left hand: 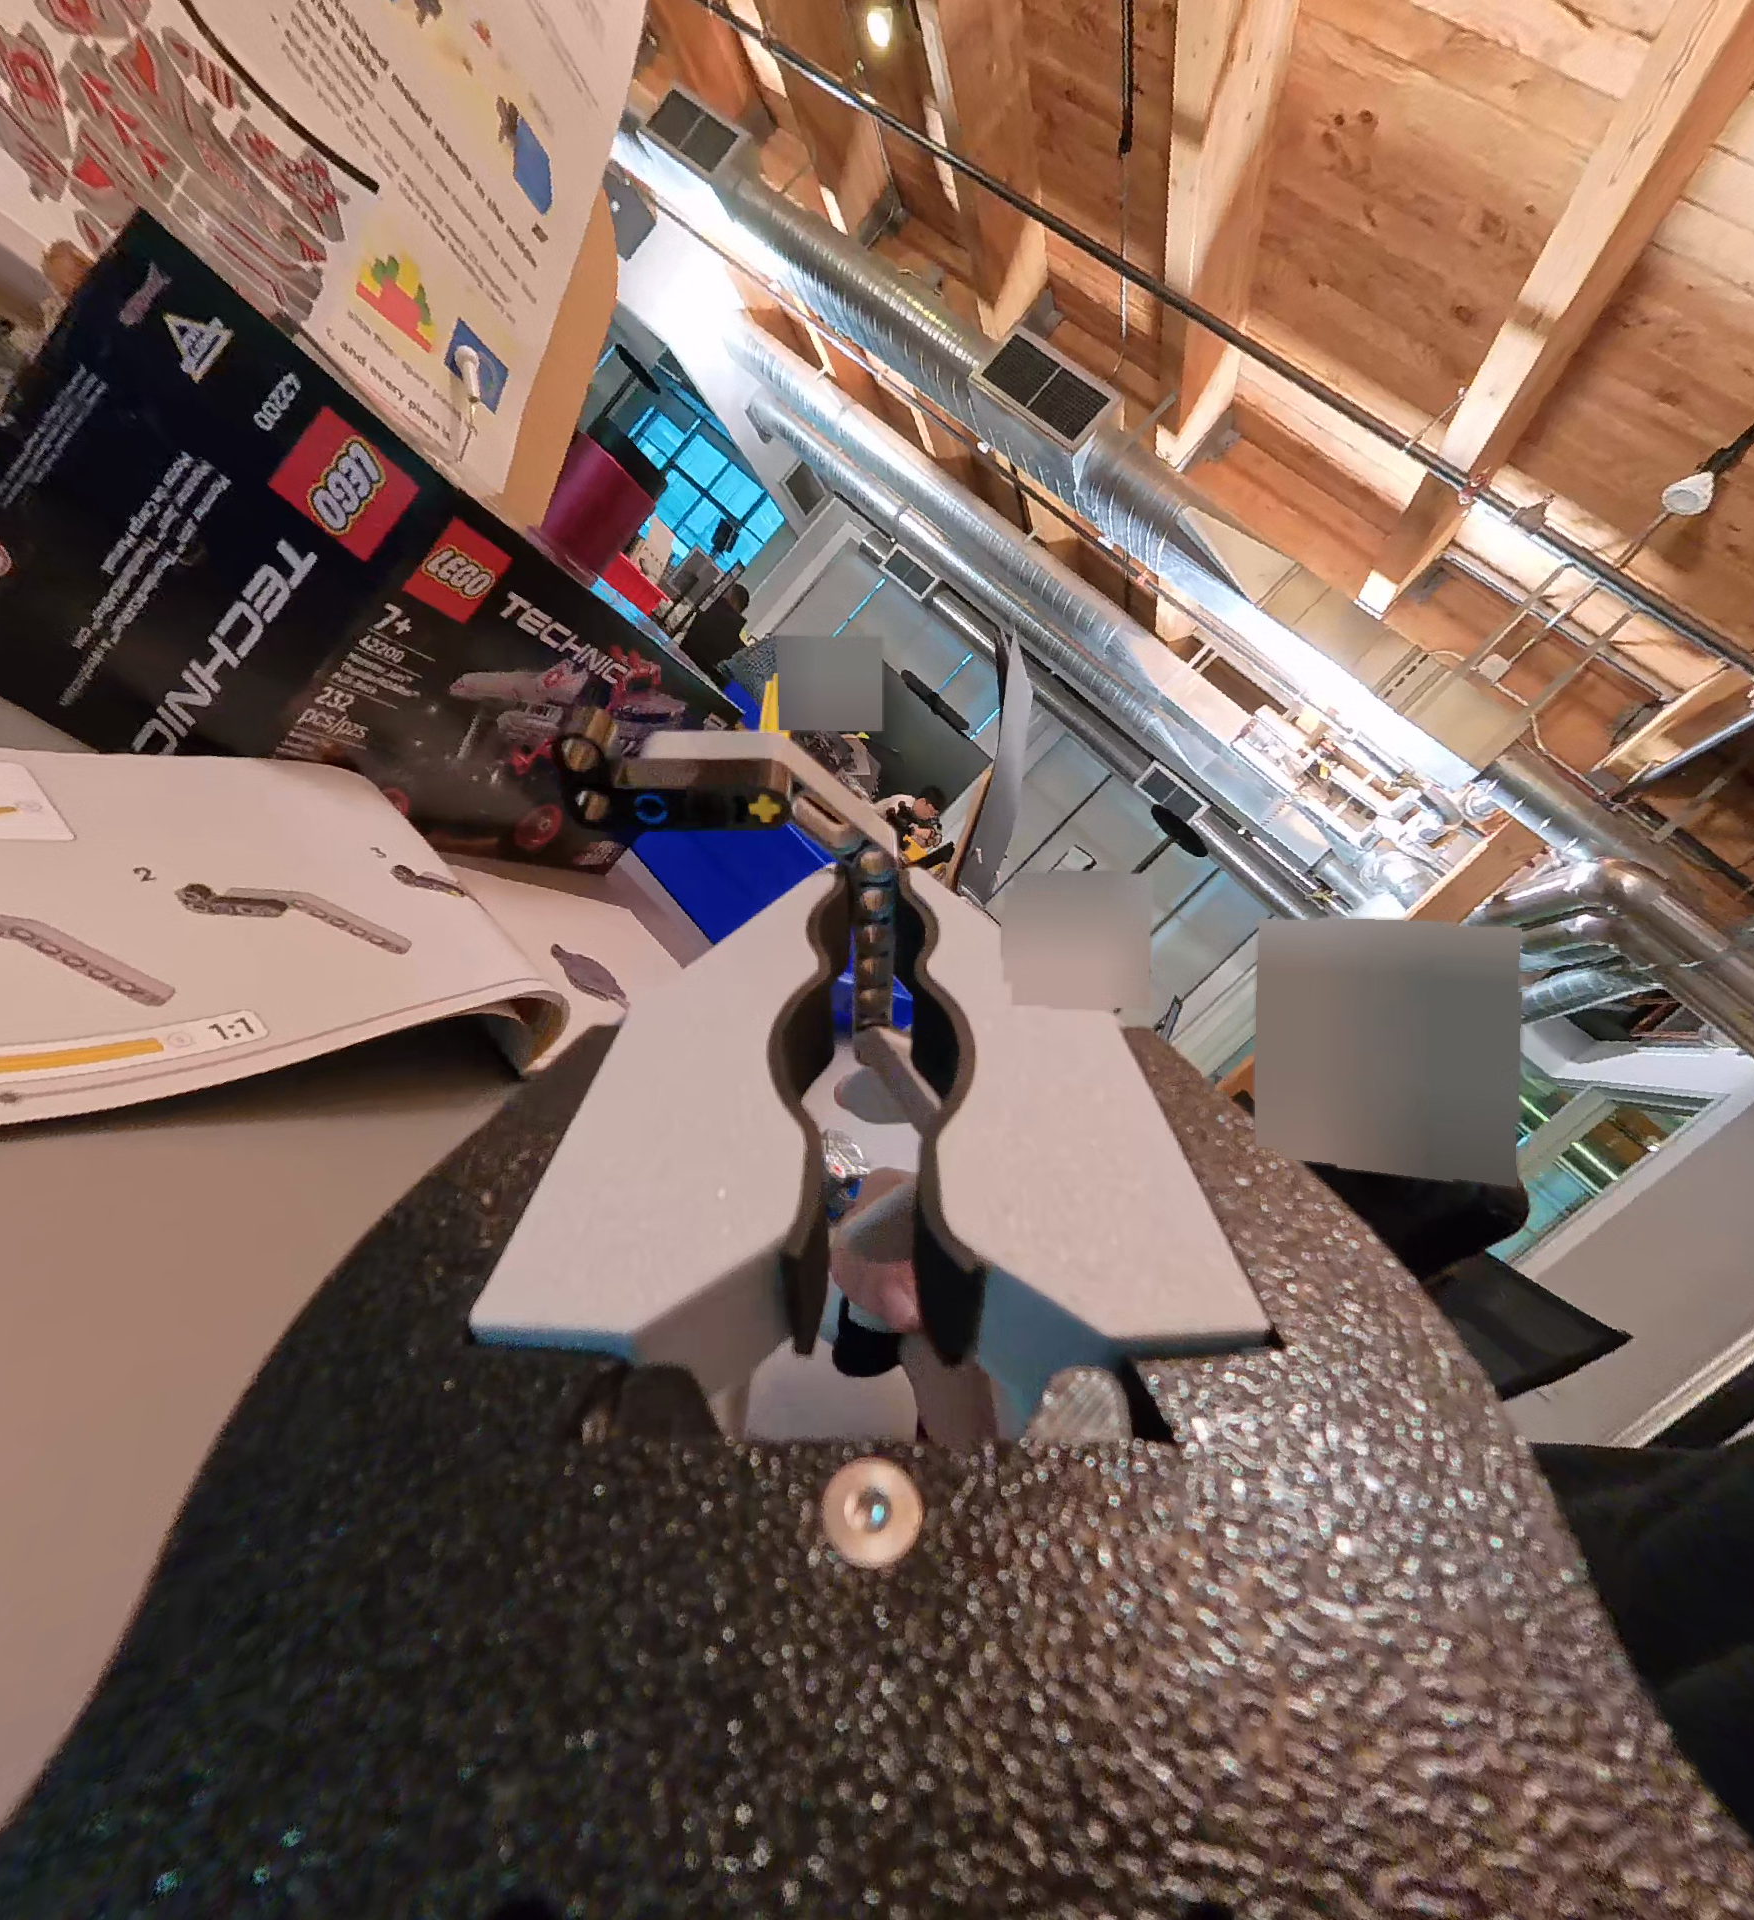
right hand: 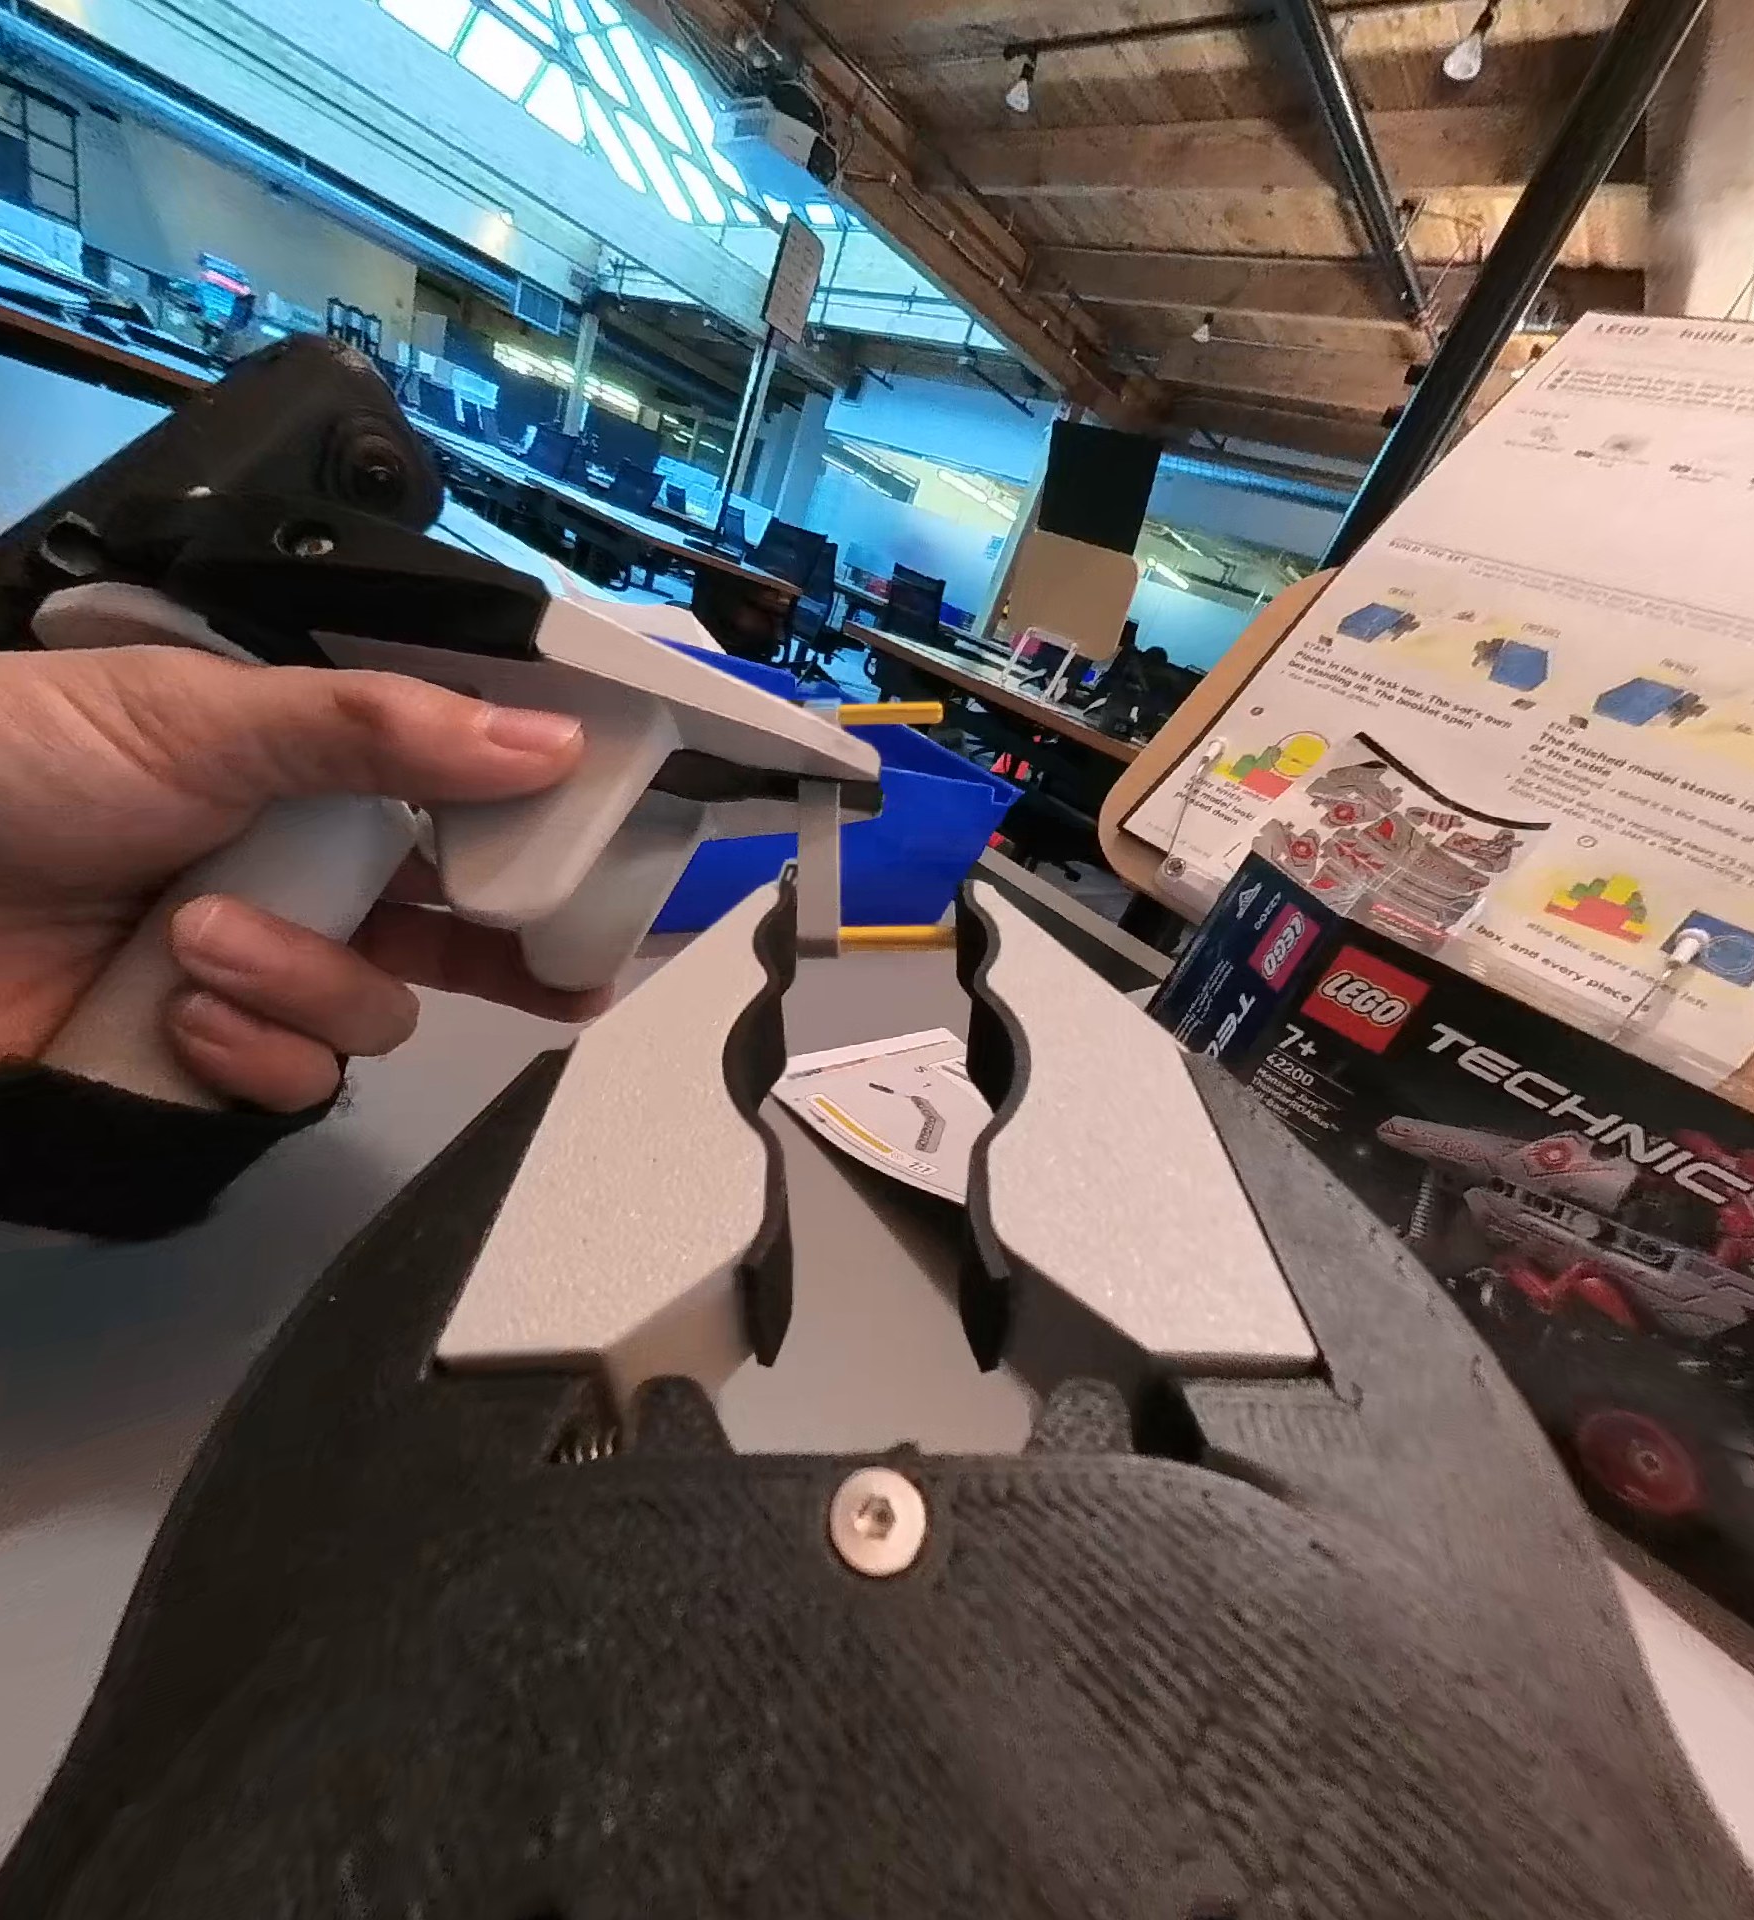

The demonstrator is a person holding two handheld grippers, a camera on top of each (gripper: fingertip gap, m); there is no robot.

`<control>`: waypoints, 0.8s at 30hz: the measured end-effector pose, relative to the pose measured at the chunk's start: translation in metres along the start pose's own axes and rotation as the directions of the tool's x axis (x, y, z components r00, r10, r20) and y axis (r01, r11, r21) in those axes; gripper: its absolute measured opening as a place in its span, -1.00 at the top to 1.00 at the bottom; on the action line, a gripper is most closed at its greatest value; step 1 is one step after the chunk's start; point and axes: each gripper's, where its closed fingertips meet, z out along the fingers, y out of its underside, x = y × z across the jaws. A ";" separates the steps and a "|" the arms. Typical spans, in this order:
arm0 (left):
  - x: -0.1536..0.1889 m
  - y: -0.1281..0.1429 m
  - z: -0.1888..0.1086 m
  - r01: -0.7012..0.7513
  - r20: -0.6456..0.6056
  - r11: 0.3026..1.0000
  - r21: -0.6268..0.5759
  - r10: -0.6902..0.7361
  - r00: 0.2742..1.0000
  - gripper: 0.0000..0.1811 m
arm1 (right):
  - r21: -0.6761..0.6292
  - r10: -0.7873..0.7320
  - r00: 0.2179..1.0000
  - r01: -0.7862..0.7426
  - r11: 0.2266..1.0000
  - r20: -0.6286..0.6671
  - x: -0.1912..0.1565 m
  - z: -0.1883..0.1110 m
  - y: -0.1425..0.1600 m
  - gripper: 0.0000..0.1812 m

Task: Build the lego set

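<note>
My left gripper (left hand: 868, 883) is shut on a grey holed Lego beam (left hand: 875, 961) and holds it up in the air. A short black beam (left hand: 665, 808) with a blue pin and a yellow axle end sits at the beam's far end. In the right wrist view the left gripper (right hand: 847, 795) comes in from the left, held by a hand (right hand: 177, 831). The grey beam (right hand: 817, 883) hangs upright from it. Two yellow axles stick out to the right, one up (right hand: 888, 714), one low (right hand: 894, 938). My right gripper (right hand: 871, 909) is open, with its tips on either side of the lower axle.
The Lego box (right hand: 1579, 1143) stands at the right, also seen in the left wrist view (left hand: 229, 582). An open instruction booklet (left hand: 125, 935) lies on the grey table. A blue bin (right hand: 925, 831) stands behind the grippers. A tilted instruction board (right hand: 1579, 675) leans over the box. Left and right tips are no more than a few centimetres apart.
</note>
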 end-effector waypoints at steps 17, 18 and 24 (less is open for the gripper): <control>-0.002 0.006 0.004 -0.276 0.084 0.961 0.014 0.274 0.958 0.96 | -0.104 0.109 0.993 -0.113 0.988 -0.042 0.010 0.003 0.019 0.49; -0.002 0.007 0.004 -0.284 0.085 0.959 0.010 0.282 0.956 0.96 | -0.109 0.100 0.995 -0.102 0.989 -0.030 0.008 0.004 0.020 0.54; 0.001 0.009 0.005 -0.331 0.080 0.944 0.010 0.329 0.941 0.96 | -0.115 0.032 0.999 -0.037 0.993 -0.044 0.008 0.002 0.018 0.56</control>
